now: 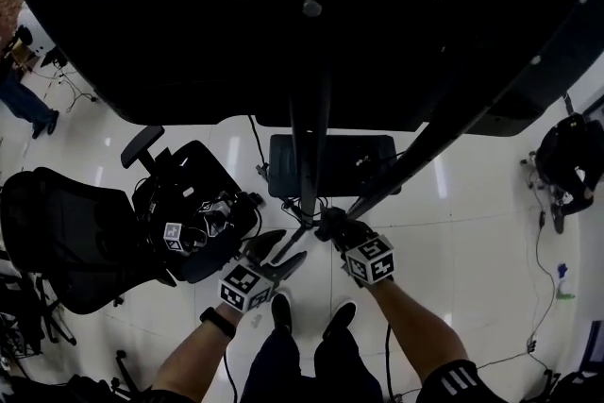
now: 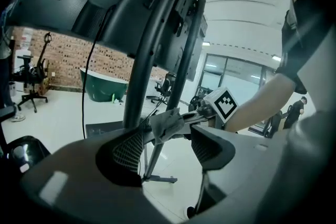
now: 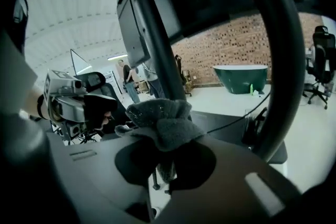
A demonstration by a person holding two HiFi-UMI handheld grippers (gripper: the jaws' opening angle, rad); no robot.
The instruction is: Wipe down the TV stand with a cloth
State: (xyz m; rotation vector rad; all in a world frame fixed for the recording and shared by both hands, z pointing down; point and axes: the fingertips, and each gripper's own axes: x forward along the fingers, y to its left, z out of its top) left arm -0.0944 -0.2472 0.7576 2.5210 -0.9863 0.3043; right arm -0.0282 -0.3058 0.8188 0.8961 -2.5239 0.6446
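Grey cloth (image 3: 160,120) bunched tight in right gripper (image 1: 330,224) sits just beside upright TV stand pole (image 1: 310,156), which runs vertically; left gripper (image 1: 278,252) gapes empty.

Low at the frame's centre, the left gripper (image 1: 280,256) holds its jaws apart beside the right gripper (image 1: 331,224), which is clamped on a cloth (image 3: 163,118).

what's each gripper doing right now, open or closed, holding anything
left gripper: open, holding nothing
right gripper: closed on the cloth
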